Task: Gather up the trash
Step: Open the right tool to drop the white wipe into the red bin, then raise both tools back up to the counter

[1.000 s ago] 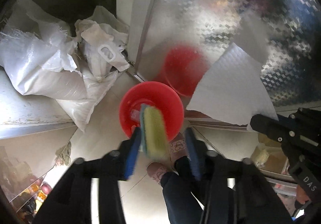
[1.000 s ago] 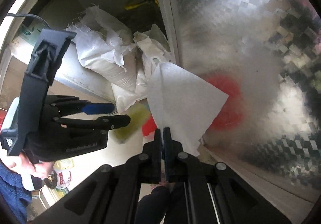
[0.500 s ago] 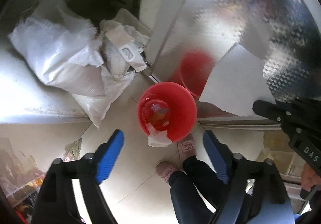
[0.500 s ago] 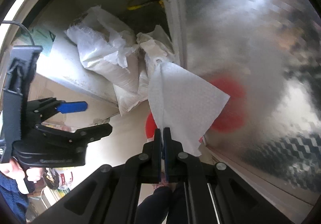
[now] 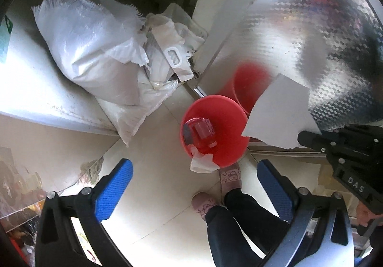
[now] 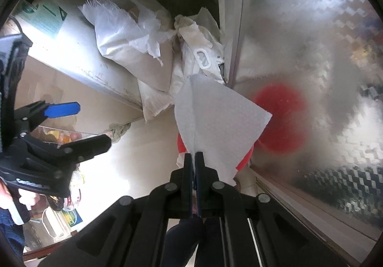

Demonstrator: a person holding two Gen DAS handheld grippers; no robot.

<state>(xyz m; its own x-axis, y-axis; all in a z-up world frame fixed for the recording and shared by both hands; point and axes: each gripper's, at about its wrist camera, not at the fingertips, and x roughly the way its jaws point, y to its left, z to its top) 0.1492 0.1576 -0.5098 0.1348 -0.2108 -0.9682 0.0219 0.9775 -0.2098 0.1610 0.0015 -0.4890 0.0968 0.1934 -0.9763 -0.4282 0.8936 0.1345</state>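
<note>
Hanging over the floor, the left gripper (image 5: 191, 185) has its blue fingers (image 5: 112, 189) spread wide apart with nothing between them. Straight below sits a red bucket (image 5: 227, 145) on the tile floor, with some red plastic junk inside and a crumpled tissue (image 5: 203, 163) draped over its near rim. The right gripper (image 6: 194, 159) is pinched tight on a white paper towel (image 6: 215, 123), which fans out above the bucket, right beside the shiny patterned metal door (image 5: 299, 27). White sacks (image 5: 95, 51) are piled in the corner behind the bucket. Person's slippers (image 5: 229, 177) are just beside the bucket
</note>
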